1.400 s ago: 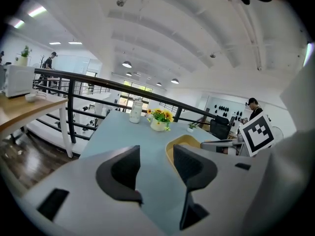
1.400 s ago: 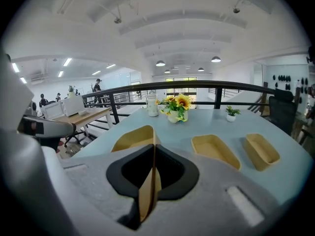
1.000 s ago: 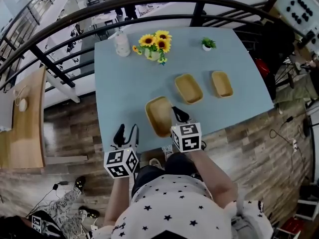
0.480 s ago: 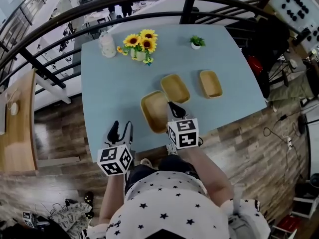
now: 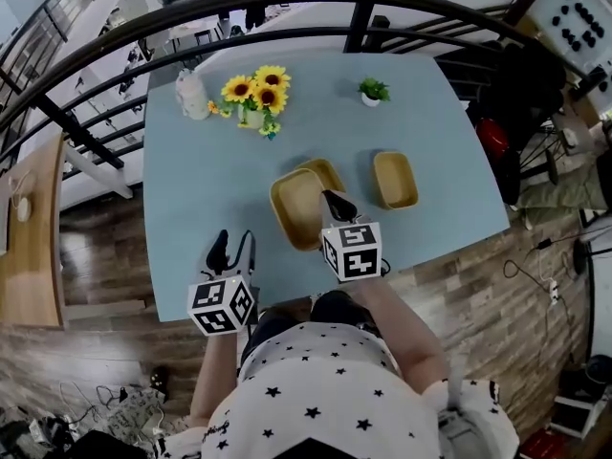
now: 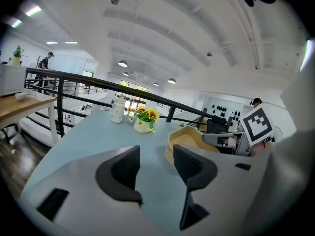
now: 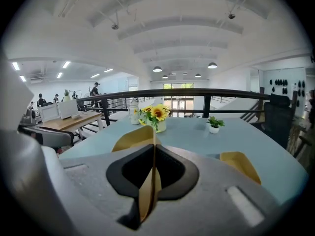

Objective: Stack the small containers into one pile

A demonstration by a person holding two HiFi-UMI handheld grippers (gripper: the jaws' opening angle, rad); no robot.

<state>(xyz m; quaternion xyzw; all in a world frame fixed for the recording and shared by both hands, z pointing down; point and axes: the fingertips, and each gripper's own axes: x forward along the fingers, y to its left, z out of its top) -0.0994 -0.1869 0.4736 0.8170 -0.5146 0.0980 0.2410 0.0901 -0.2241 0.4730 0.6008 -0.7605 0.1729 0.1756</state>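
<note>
Three shallow tan containers are on the light blue table (image 5: 191,189). My right gripper (image 5: 335,202) is shut on the near right rim of one container (image 5: 295,208), which overlaps the middle container (image 5: 325,170); only that one's far edge shows. The third container (image 5: 395,180) lies apart to the right. In the right gripper view the pinched rim (image 7: 149,181) runs between the closed jaws of the right gripper (image 7: 152,149), and the third container (image 7: 239,163) shows at right. My left gripper (image 5: 234,247) hangs open over the table's near edge; in its own view the left gripper (image 6: 155,161) holds nothing.
A vase of sunflowers (image 5: 251,98), a white bottle (image 5: 190,92) and a small potted plant (image 5: 372,91) stand along the far side of the table. A dark railing (image 5: 287,12) curves behind it. Wooden floor lies past the near and side edges.
The right gripper has carried its container away from me and to the right, onto the middle container, which it now mostly covers. The left gripper has moved along with it, still open.
</note>
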